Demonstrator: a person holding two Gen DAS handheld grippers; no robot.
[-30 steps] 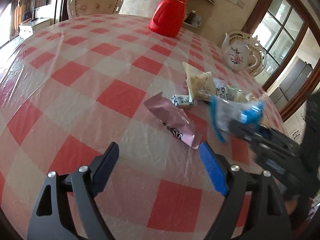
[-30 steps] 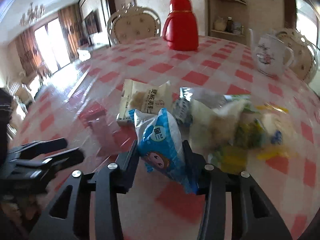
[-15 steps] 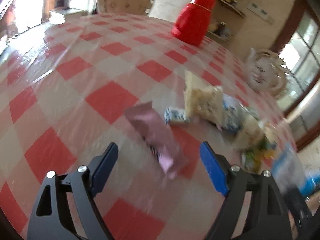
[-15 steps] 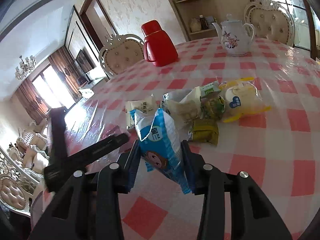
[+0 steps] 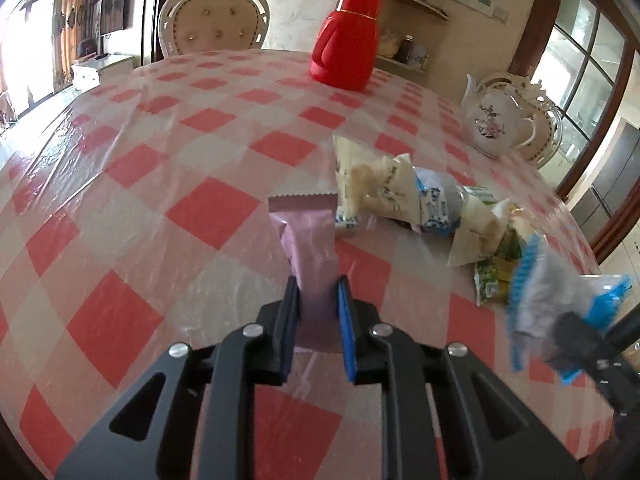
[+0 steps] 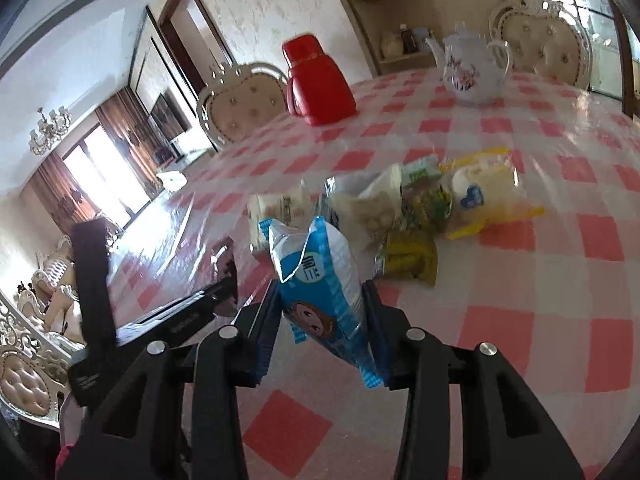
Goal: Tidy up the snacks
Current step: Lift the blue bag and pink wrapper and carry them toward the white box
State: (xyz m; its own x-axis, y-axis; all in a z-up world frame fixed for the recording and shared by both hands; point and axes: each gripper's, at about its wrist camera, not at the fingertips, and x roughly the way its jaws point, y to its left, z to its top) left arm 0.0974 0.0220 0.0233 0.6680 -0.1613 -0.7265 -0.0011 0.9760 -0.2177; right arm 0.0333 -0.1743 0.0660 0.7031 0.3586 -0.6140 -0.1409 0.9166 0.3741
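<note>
My left gripper point(image 5: 317, 284) is shut on a pink snack wrapper point(image 5: 308, 236), which sticks out forward over the red-and-white checked table point(image 5: 168, 184). My right gripper point(image 6: 320, 292) is shut on a blue-and-white snack bag point(image 6: 320, 280) with a cartoon face, held above the table. That bag point(image 5: 560, 300) and the right gripper show blurred at the right edge of the left wrist view. A pile of snack packets point(image 5: 416, 200) lies on the table ahead, with white, blue, green and yellow wrappers point(image 6: 424, 208). The left gripper's black body point(image 6: 168, 320) appears at the left of the right wrist view.
A red thermos jug point(image 5: 346, 54) stands at the far side of the table. A white flowered teapot point(image 5: 500, 124) stands at the far right. Upholstered white chairs point(image 5: 216, 28) ring the table. The table's near edge curves just below both grippers.
My left gripper has gone from wide open to shut on the pink wrapper, which now points straight ahead. The right gripper kept the blue bag and swung away from the pile, rolling somewhat.
</note>
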